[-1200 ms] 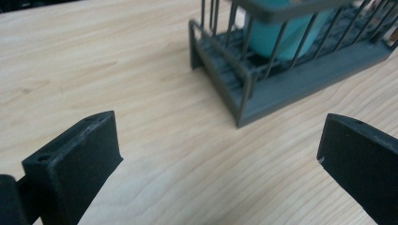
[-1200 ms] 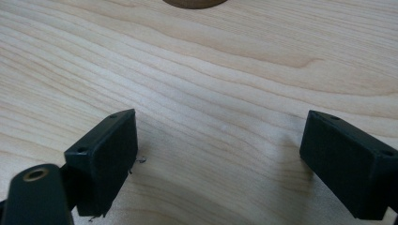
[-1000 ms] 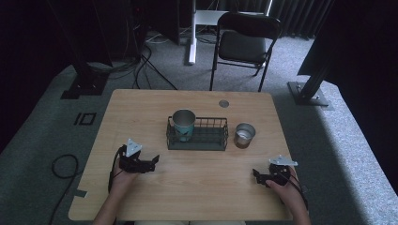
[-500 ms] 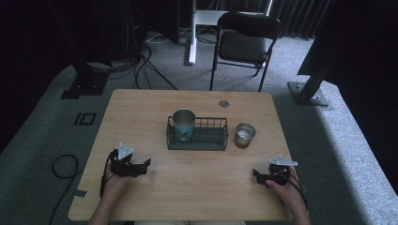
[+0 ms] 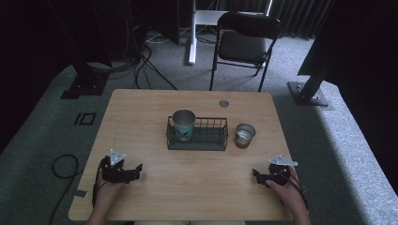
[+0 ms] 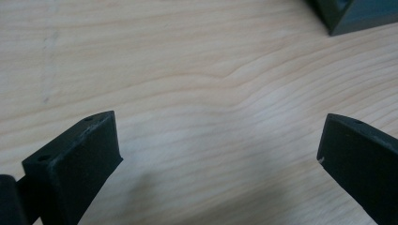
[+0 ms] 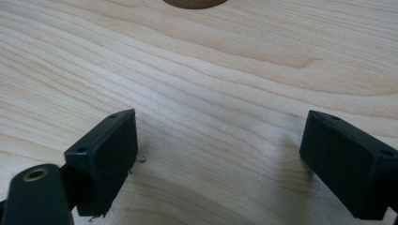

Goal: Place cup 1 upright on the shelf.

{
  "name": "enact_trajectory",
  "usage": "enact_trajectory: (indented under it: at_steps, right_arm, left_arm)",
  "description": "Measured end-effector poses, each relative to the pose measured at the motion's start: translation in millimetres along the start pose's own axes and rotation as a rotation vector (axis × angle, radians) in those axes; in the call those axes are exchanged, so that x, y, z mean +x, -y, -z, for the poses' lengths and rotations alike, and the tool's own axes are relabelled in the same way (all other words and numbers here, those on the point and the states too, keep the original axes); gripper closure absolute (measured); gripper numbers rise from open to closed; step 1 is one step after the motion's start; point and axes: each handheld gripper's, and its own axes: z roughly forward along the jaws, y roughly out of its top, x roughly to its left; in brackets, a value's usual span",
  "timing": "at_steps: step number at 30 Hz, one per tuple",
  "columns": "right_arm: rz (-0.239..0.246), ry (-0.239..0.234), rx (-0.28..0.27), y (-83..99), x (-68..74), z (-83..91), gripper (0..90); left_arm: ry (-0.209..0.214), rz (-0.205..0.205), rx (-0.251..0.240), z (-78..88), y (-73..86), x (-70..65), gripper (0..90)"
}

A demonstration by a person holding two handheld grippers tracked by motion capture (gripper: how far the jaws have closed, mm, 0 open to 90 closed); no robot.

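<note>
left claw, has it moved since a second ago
Yes. In the high view the left claw has pulled back toward the person's edge of the table and slightly left, farther from the wire basket, which stayed put.

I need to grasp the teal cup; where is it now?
In the high view the teal cup stands upright in the left end of the wire basket, mid-table, left of the metal cup.

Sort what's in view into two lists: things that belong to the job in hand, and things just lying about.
Belongs to the job, as far as I can judge:
- wire basket
- teal cup standing in the basket
- metal cup right of the basket
- left gripper and right gripper, both open, holding nothing

Just lying about:
- folding chair
- floor cables
</note>
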Motion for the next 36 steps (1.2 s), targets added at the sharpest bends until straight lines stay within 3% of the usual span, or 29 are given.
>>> enact_trajectory:
  at_steps: [6, 21, 36]
  right_arm:
    - [0.000, 0.000, 0.000, 0.0, 0.1, 0.0, 11.2]
    - [0.000, 0.000, 0.000, 0.0, 0.0, 0.0, 11.2]
    - [0.000, 0.000, 0.000, 0.0, 0.0, 0.0, 11.2]
  left_arm:
    - [-0.047, 0.042, 0.021, 5.8, 8.0, 3.2, 0.3]
    - [-0.160, 0.099, 0.075, 8.9, 20.5, 10.3, 0.3]
    - [-0.144, 0.133, 0.105, 7.8, 20.9, 14.5, 0.3]
